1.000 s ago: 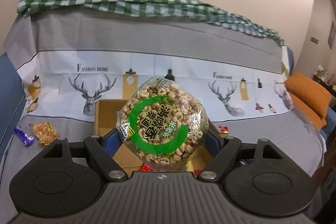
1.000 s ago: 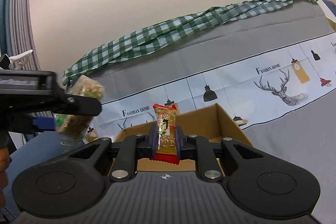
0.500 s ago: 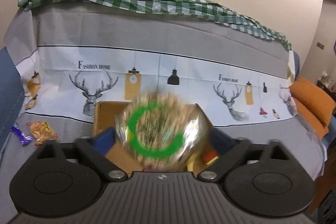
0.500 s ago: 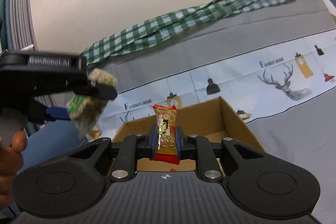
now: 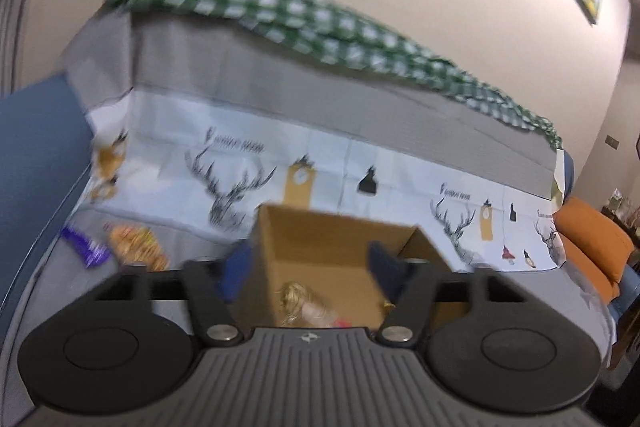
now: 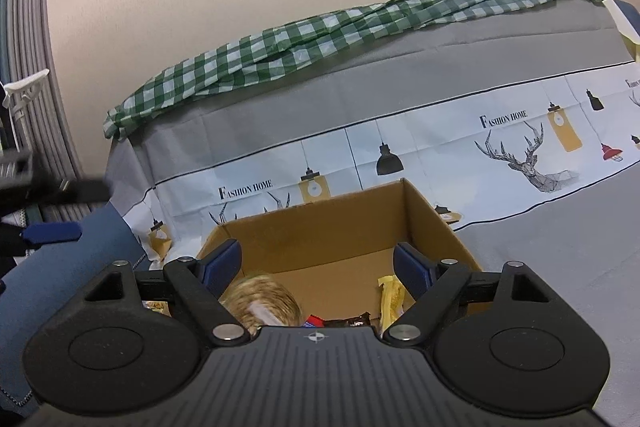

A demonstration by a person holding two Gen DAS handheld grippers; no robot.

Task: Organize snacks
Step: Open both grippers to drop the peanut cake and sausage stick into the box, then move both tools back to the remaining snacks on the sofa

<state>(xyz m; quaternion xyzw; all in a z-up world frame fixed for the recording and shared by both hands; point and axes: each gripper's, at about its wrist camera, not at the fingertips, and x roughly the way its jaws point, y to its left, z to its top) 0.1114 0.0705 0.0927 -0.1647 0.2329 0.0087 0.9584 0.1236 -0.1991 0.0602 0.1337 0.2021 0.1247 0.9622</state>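
Note:
An open cardboard box (image 5: 320, 239) (image 6: 344, 231) sits on the covered sofa. My left gripper (image 5: 310, 263) is open and empty above the box's near left side. My right gripper (image 6: 318, 267) is open and empty over the box. Inside the box lies the round puffed-grain bag (image 6: 262, 303) (image 5: 304, 307), blurred, beside a yellow snack bar (image 6: 390, 297) and dark and red wrappers (image 6: 344, 321). A purple snack (image 5: 84, 247) and an orange snack bag (image 5: 136, 247) lie on the sofa seat left of the box. The left gripper also shows at the right wrist view's left edge (image 6: 44, 211).
The sofa wears a grey and white printed cover (image 6: 520, 147) with a green checked cloth (image 6: 320, 39) along its back. An orange cushion (image 5: 592, 251) lies at the far right. A blue sofa arm (image 5: 36, 163) rises at the left.
Both grippers have opened. The puffed-grain bag left the left gripper and the red nut bar left the right gripper; both dropped into the box. The left gripper swung left.

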